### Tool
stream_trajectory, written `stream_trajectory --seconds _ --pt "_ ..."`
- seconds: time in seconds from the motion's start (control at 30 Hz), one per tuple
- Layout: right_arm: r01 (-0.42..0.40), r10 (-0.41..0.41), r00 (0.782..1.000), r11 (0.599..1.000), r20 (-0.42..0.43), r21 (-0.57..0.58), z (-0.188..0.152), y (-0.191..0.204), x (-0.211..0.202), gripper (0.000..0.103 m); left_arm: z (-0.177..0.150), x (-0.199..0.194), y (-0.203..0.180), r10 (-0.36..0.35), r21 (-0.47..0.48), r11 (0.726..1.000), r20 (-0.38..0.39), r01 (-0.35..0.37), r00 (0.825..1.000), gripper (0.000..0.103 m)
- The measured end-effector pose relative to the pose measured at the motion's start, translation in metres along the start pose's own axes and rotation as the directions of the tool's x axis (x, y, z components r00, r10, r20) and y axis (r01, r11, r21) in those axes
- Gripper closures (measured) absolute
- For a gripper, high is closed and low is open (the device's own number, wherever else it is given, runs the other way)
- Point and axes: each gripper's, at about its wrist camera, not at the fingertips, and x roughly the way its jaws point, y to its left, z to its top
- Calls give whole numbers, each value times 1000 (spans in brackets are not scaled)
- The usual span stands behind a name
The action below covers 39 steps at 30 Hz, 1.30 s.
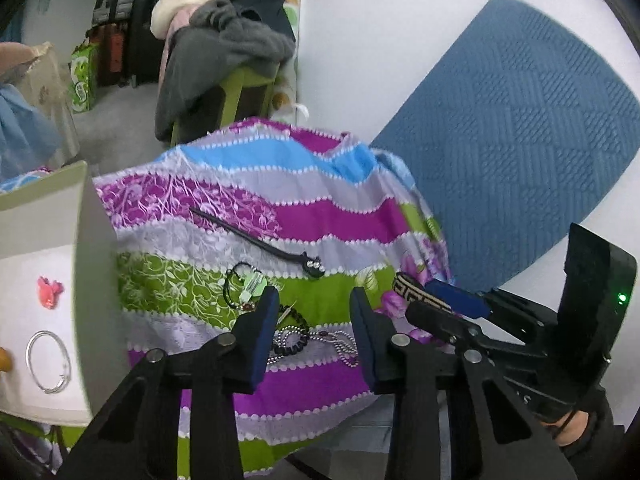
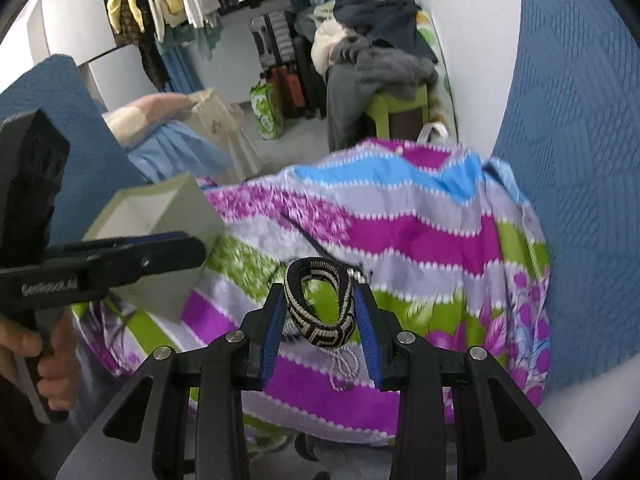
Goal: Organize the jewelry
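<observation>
My right gripper (image 2: 320, 300) is shut on a black-and-cream woven bangle (image 2: 320, 308) and holds it above the striped cloth (image 2: 420, 240); the bangle also shows in the left wrist view (image 1: 416, 294). My left gripper (image 1: 314, 308) is open and empty above a heap of jewelry: a silver ball chain (image 1: 320, 340), a black bead bracelet (image 1: 294, 330) and a cord bracelet with a green charm (image 1: 248, 286). A black hair stick (image 1: 256, 242) lies further back. At the left, a white box (image 1: 80, 264) holds a silver bangle (image 1: 48, 360) and a pink clip (image 1: 49, 290).
The cloth covers a small table next to a blue chair back (image 1: 520, 120). Behind stand a green stool with heaped clothes (image 1: 228, 52), suitcases (image 1: 120, 20) and a green bag (image 1: 84, 76). The box shows in the right wrist view (image 2: 168, 216).
</observation>
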Motion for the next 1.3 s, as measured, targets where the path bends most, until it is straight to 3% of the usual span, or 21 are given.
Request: stream_trajectory --seconds 0.27,0.3,0.5,0.7,0.83,0.93,1.0,1.07,1.17,1.3 --pt "-22 23 997 1000 -69 8 -22 -15 30 71 -12 49 9 -22 -17 1000 -87 20 996 70" --pt "-24 25 996 1000 -81 6 -25 -17 35 71 -13 57 9 -12 -3 1000 -106 12 994 77" --pt "-43 35 985 998 -170 -43 -41 -18 60 71 -18 96 16 26 37 999 -180 -20 983 80" --pt "-71 44 979 989 -199 -129 -47 -9 75 70 -19 118 22 58 73 996 -222 -43 973 80" --pt "-65 23 965 986 -261 -155 -52 -10 92 59 -19 128 20 67 108 993 -238 -42 969 80" --pt "-73 26 964 983 -265 -168 -54 -9 95 57 -20 131 17 71 126 991 -239 -41 968 91" --pt "-56 5 965 981 -262 -187 -55 -8 95 62 -21 132 18 83 128 990 -233 -54 969 99" --pt "-21 -47 966 965 -253 -260 -56 -1 96 69 -21 132 21 75 111 993 -225 -52 971 100" --pt "-19 -55 967 958 -250 -285 -56 6 97 90 -22 130 20 90 120 991 -219 -65 972 101" --pt "10 -78 966 963 -245 -269 -56 8 96 95 -22 123 18 65 79 996 -202 -50 977 101"
